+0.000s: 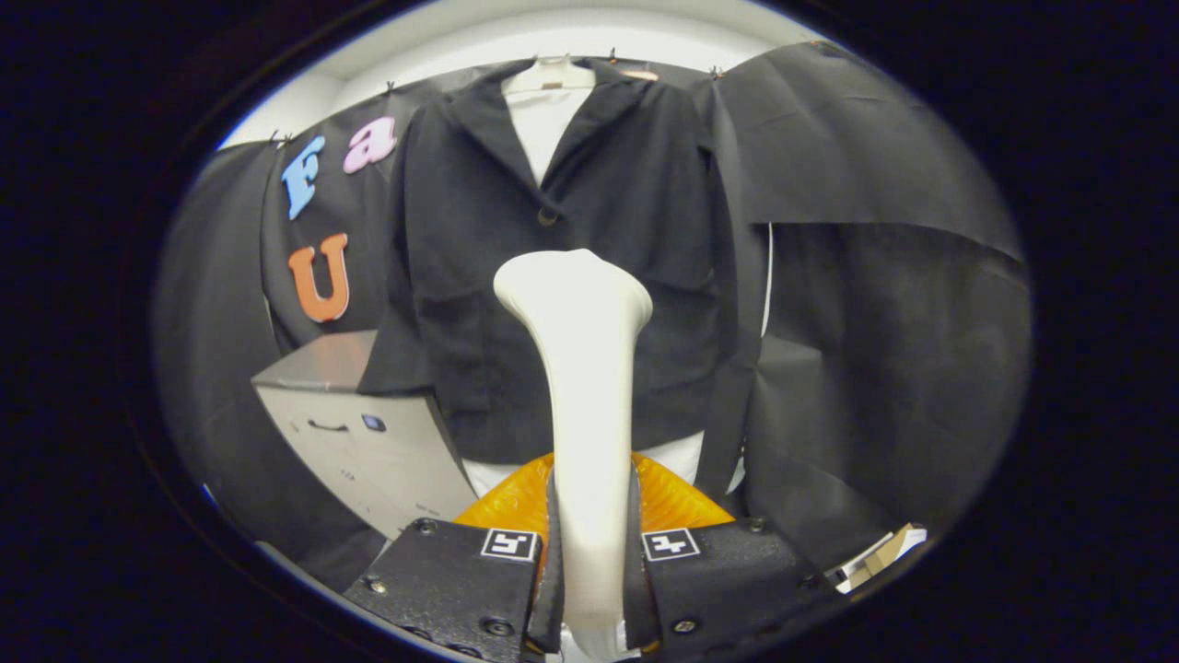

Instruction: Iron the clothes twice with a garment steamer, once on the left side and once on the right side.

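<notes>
A grey cabinet (368, 433) stands off to the left of the fingers, boxy and hard-edged, its flat front showing a small dark handle and a round dark spot; its top corner sits just in front of the jacket's left sleeve hem

The black jacket (553, 276) hangs upright beyond the fingers on a white hanger (551, 75), its long axis running top to bottom; the cloth looks matte and faintly creased, the lapels open in a V over a white shirt (543, 124), a single dark button closing the front below the V; white fabric also peeks out under the hem

The garment steamer (580, 405) rises from between the fingers straight toward the jacket's front; its long axis runs forward along the fingers, the narrow smooth cream handle below and the flared head at the far end, pointing at the chest area under the button; whether the head touches the cloth cannot be told

The gripper (589, 562) is clenched on the steamer's handle, both black fingers (461, 575) pressing its sides, each bearing a square black-and-white marker; behind them curves a ribbed, translucent orange part (677, 502)

To the right, beyond the fingers, a pale flat object (880, 557) lies low by the booth wall; what it is cannot be told
</notes>
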The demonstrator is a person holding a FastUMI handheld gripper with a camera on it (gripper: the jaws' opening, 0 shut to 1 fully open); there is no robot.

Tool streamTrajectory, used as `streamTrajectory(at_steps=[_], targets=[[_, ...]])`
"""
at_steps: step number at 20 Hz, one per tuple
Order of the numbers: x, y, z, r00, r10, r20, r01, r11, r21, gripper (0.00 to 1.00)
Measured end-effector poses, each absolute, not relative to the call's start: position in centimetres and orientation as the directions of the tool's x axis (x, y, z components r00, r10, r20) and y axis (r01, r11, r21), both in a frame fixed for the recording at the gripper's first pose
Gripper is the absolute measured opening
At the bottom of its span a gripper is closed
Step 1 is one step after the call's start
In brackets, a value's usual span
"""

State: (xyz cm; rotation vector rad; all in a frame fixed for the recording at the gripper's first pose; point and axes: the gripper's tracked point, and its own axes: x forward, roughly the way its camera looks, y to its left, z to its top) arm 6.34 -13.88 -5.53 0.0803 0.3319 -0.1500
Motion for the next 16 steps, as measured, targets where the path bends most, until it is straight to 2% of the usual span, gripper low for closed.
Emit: streamTrajectory(at_steps=[5,14,16], targets=[[9.2,-16.3,1.8,0.971,-0.090,-0.220,0.113,0.989,0.097,0.28],[16.7,-20.6,11.0,0.998,-0.039,-0.044,0.044,0.993,0.105,0.28],[18.0,-20.7,13.1,1.000,0.006,-0.008,-0.005,0.992,0.128,0.28]])
